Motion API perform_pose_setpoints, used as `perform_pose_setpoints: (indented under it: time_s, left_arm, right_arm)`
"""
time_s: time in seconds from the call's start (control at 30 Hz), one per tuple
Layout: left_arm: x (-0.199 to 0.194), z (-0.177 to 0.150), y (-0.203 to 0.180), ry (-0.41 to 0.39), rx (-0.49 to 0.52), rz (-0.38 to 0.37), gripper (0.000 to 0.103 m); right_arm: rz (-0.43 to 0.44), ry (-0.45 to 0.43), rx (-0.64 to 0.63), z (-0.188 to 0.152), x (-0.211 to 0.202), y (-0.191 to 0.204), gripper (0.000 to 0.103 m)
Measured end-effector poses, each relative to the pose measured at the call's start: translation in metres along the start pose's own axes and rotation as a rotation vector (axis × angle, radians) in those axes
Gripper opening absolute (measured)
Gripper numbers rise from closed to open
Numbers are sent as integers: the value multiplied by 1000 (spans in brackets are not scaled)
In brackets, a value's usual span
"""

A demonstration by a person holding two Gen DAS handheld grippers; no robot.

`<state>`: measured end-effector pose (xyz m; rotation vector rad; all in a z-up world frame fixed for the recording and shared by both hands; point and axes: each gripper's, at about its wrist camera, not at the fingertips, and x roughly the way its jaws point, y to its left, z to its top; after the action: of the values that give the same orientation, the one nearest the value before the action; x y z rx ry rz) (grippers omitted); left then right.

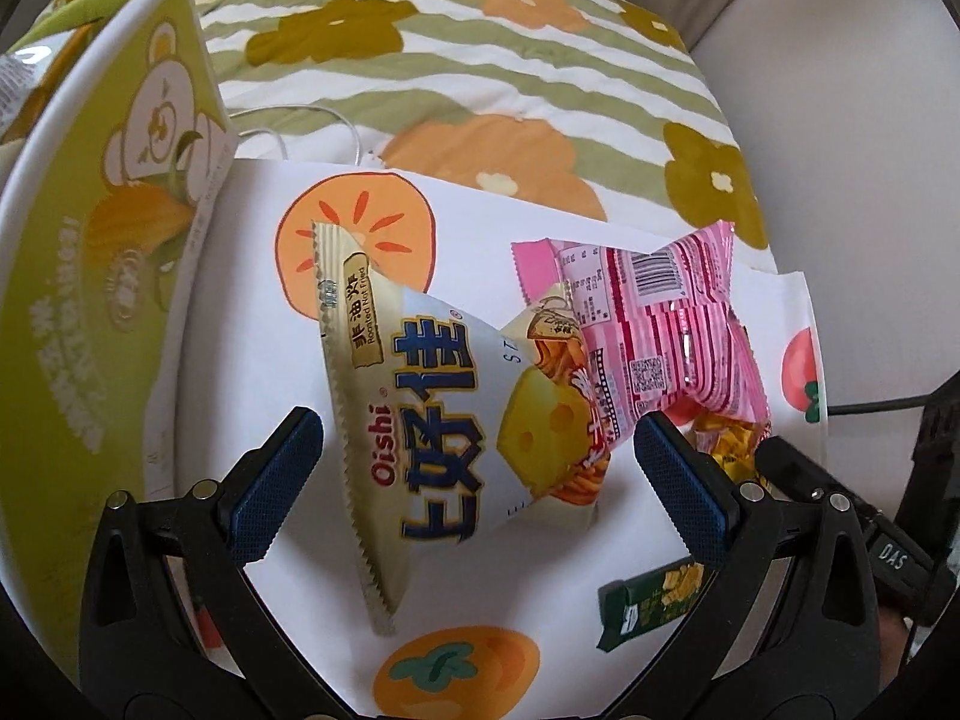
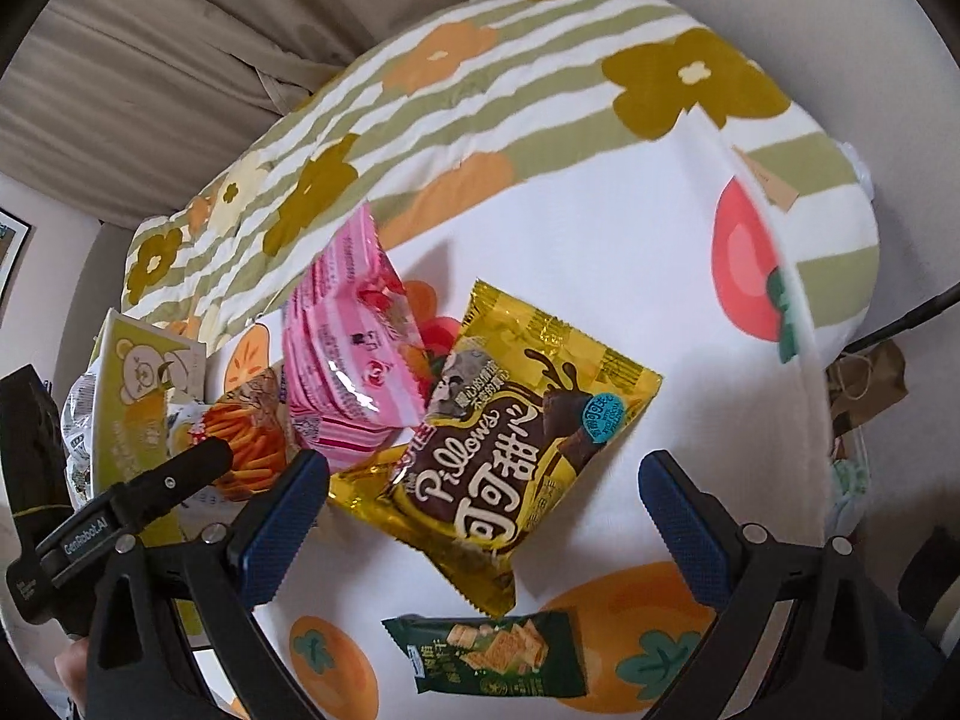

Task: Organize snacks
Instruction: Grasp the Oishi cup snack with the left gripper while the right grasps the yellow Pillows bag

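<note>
Bed with a green-striped flowered quilt point(image 1: 480, 60), beige curtain point(image 2: 150, 60) behind. Over the quilt, a white cloth printed with persimmons point(image 1: 252, 360), carrying the snacks. At its left edge, standing on its side, a large green box with a bear picture point(image 1: 90, 270); seen too from the right wrist camera, far left point(image 2: 132, 390).

Middle of the cloth: white Oishi cheese-stick bag point(image 1: 420, 408), lying flat, its right end tucked under a pink striped packet point(image 1: 666, 330). Pink packet puffed up, leaning partly on a yellow Pillows cocoa bag point(image 2: 510, 450). Just below the yellow bag, apart from it, a small dark green cracker pack point(image 2: 492, 654).

Left gripper point(image 1: 477, 474) spread wide, nothing held, blue pads either side of the Oishi bag's lower half and hovering above it, contact impossible to judge. Right gripper point(image 2: 483, 516) likewise wide open and empty, fingers framing the yellow bag, left pad point(image 2: 282, 516) near the bag's corner.
</note>
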<state>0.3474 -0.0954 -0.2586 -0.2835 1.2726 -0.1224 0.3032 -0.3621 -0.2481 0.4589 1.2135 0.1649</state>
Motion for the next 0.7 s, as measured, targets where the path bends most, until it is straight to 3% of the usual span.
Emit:
perform_pose_setpoints:
  time_s: [0.1,0.17,0.23,0.6,0.7]
  left_arm:
    - [5,1,2,3,-14,-23,98]
    - [11,1,4,19,-23,-52,73]
    - [12,0,5,19,-19,-58,68]
    - [-7,-6,4,16,33,-63,65]
    - [-14,-8,4,9,35,-61,65]
  right_arm:
    - [10,20,2,2,8,-2,103]
    - [18,24,9,4,11,-5,103]
    - [31,30,18,5,14,-7,103]
    - [60,62,48,12,24,-13,99]
    - [46,60,35,14,25,-14,92]
